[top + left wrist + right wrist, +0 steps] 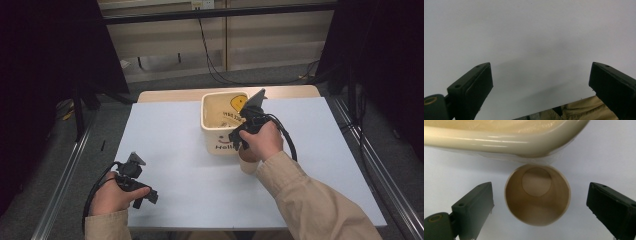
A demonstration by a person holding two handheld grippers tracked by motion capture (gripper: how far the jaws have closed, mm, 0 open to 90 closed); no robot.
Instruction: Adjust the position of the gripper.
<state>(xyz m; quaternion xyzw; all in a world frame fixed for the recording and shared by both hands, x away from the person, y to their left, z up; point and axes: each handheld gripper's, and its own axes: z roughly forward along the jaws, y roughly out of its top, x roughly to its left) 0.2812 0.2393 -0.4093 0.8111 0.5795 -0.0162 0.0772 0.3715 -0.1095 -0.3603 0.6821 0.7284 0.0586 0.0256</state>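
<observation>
Right claw [540, 202] points straight down over the cup [537, 195], jaws wide, not touching. Cup stands upright on the counter [165, 150], mouth up, just beside the bin [215, 107]. Left claw [541, 82] wide, empty.

Bin [218, 131] stood on table [175, 165], toward far middle. Cup [537, 195] stood upright on table just beside bin's near wall, between jaws of right gripper [540, 202], touching neither. Left gripper [134, 181] lay well apart, over table's near left part.
</observation>
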